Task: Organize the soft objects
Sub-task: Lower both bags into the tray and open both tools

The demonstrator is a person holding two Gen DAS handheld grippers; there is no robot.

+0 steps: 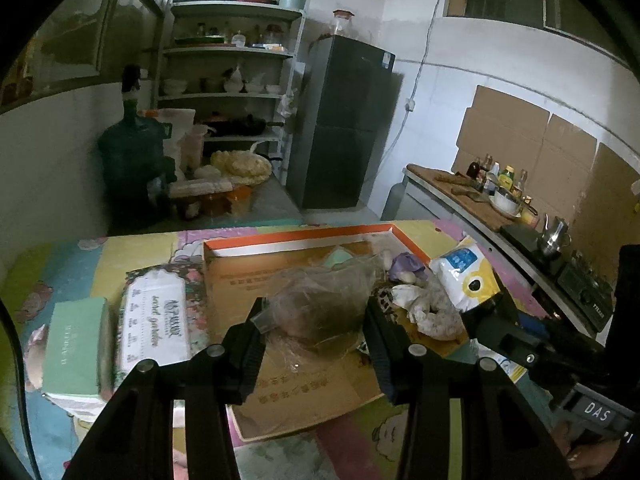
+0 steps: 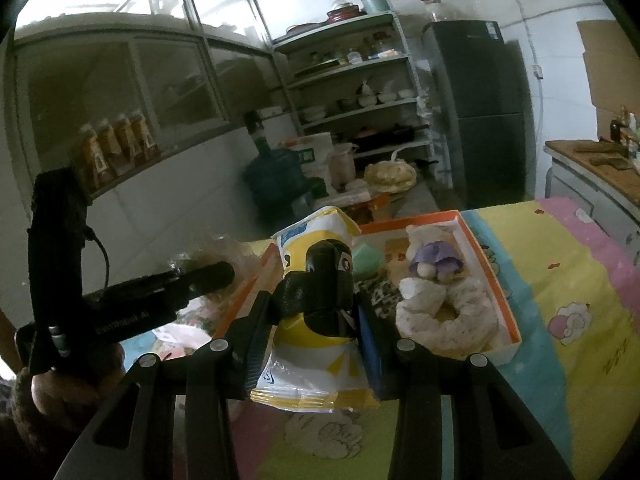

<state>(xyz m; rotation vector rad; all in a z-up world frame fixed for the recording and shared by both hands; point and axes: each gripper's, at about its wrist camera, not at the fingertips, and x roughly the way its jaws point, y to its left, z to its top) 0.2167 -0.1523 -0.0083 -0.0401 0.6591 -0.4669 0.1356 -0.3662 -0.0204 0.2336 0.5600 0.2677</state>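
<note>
Kitchen: grey fridge, open shelving with bowls and pots, a water jug on the floor, and a counter with bottles along the right wall. Foreground surface is a table under a pastel cartoon-print cloth, carrying a shallow orange-rimmed cardboard tray. Tray already holds a white plush toy with a purple piece, plus a pale green item; two tissue packs lie on the cloth just beside its left edge. Left gripper holds a crumpled clear plastic bag between its pads, half-closed, directly above the tray's open floor. Right gripper is clamped on a yellow-and-white snack pouch, long axis running away from the camera, poised over the tray's near left corner. Judgement: both items sit above or at the tray, with the left load better centred over the free space; the right must avoid the plush toy to its right.
</note>
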